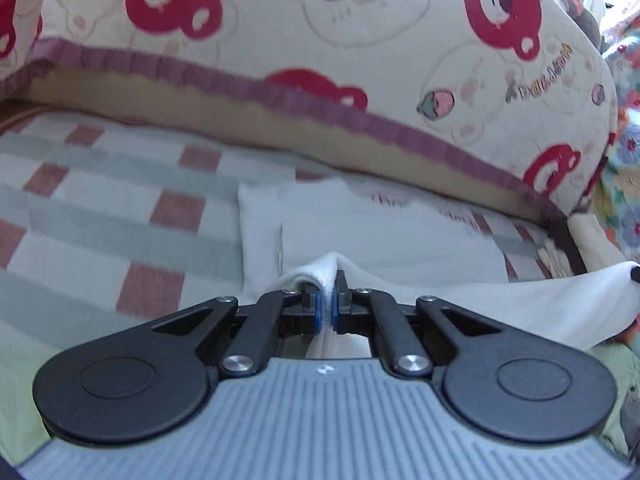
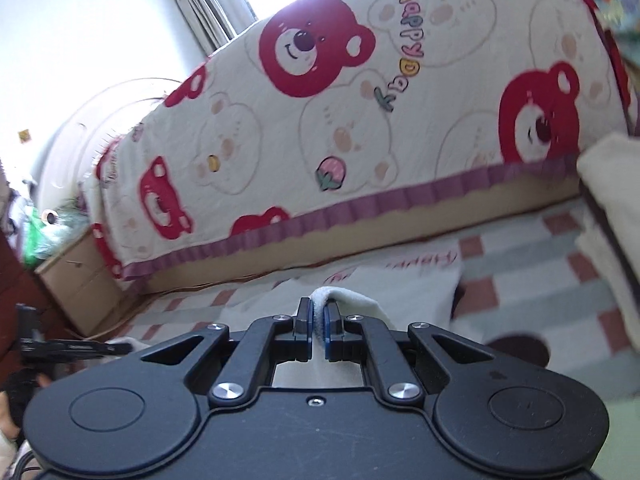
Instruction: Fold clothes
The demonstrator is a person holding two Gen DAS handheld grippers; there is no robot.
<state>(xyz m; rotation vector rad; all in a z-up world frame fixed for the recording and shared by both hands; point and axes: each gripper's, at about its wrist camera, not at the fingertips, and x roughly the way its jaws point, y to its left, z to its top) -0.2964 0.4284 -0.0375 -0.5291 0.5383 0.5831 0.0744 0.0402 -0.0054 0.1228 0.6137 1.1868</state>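
A white garment (image 1: 384, 236) with red lettering lies partly folded on a checked blanket (image 1: 100, 200). My left gripper (image 1: 329, 296) is shut on a bunched edge of the white garment, lifted a little above the blanket. In the right wrist view my right gripper (image 2: 318, 316) is shut on another bunched edge of the same white garment (image 2: 400, 280). The cloth stretches between the two grippers; its raised edge runs to the right in the left wrist view (image 1: 560, 300). The other gripper (image 2: 72, 348) shows at the left edge of the right wrist view.
A cushion or sofa back covered in cream fabric with red bears (image 1: 360, 40) and a purple frill (image 1: 280, 92) rises just behind the blanket. A wooden cabinet (image 2: 80, 280) stands at the left in the right wrist view. Flowered fabric (image 1: 628, 184) lies at the right.
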